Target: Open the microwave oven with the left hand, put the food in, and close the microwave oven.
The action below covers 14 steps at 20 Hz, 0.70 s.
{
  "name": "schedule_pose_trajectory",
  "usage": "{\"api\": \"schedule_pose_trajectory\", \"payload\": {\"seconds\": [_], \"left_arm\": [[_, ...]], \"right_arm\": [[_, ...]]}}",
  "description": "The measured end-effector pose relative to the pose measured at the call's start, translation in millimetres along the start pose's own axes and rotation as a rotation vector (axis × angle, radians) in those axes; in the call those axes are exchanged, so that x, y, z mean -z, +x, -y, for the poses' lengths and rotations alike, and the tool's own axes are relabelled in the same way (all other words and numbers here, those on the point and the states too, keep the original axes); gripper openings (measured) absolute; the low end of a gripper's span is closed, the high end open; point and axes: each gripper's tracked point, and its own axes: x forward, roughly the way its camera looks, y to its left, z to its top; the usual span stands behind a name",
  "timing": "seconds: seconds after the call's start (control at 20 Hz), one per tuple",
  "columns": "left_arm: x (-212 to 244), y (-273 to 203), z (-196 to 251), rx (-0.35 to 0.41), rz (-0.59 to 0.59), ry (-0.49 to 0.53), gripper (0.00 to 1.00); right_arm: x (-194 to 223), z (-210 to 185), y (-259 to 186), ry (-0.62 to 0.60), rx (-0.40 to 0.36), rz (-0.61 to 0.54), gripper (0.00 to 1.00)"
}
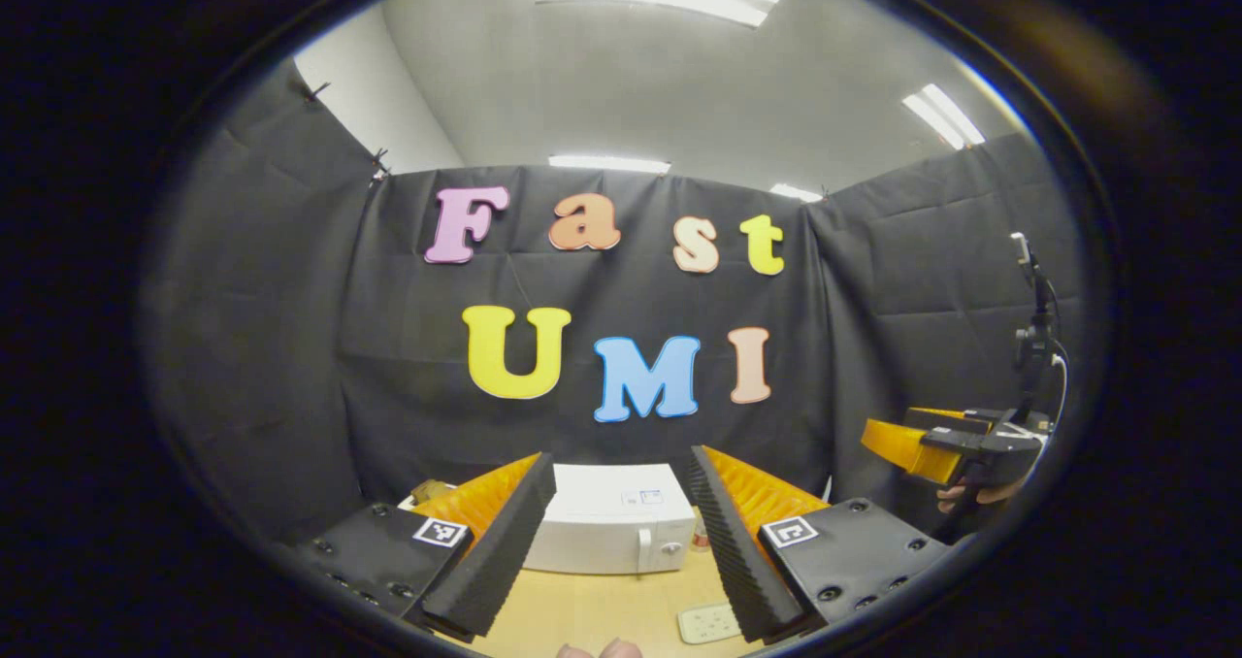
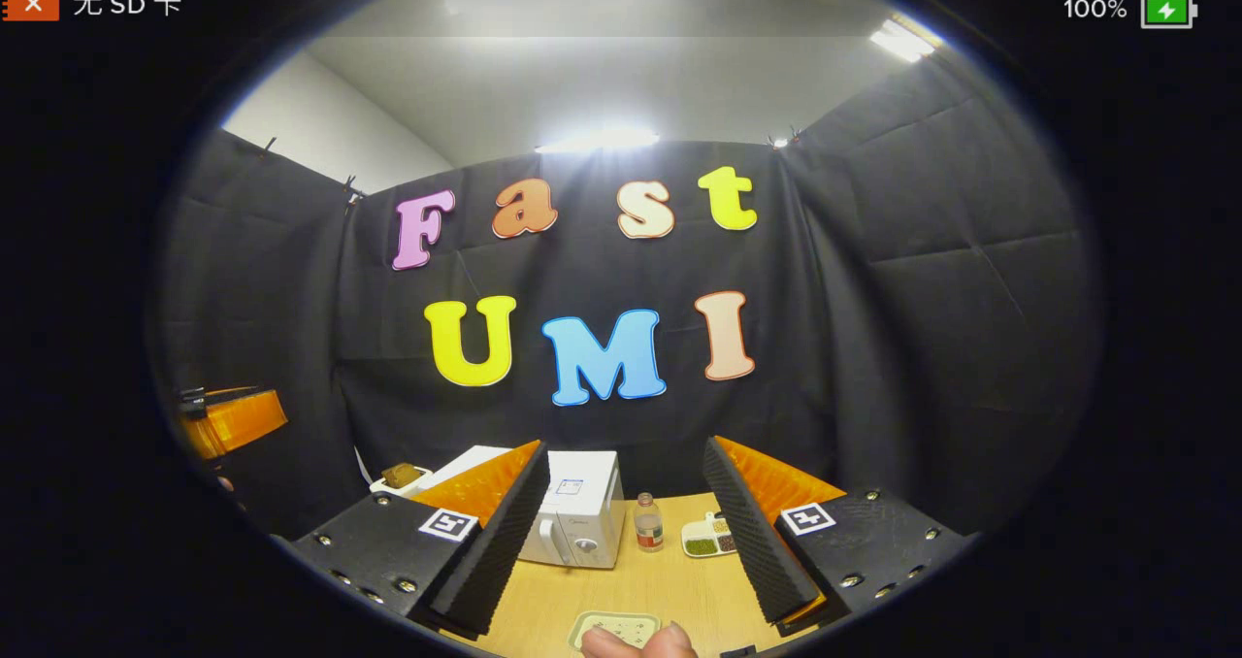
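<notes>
1. The left gripper [image 1: 621, 532] is hovering with its jaws wide apart, gripping nothing.
2. The microwave [image 1: 611, 532] is sitting shut on the table [image 1: 592, 609], straight ahead between the fingers, handle [image 1: 644, 549] upright.
3. The right gripper [image 2: 621, 532] is also gaping empty, seeing the microwave off to its left, so the left looks better lined up.
</notes>
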Motion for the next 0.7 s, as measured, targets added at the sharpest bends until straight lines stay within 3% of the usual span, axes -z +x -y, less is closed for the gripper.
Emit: {"api": "schedule_pose_trajectory", "payload": {"seconds": [0.1, 0.7], "left_arm": [[2, -8, 3, -0.024, 0.002, 0.013, 0.89], [-1, -28, -12, -0.151, 0.006, 0.019, 0.9]], "right_arm": [[0, 5, -3, -0.006, -0.009, 0.007, 0.97], [16, -11, -6, -0.04, -0.093, -0.007, 0.97]]}}
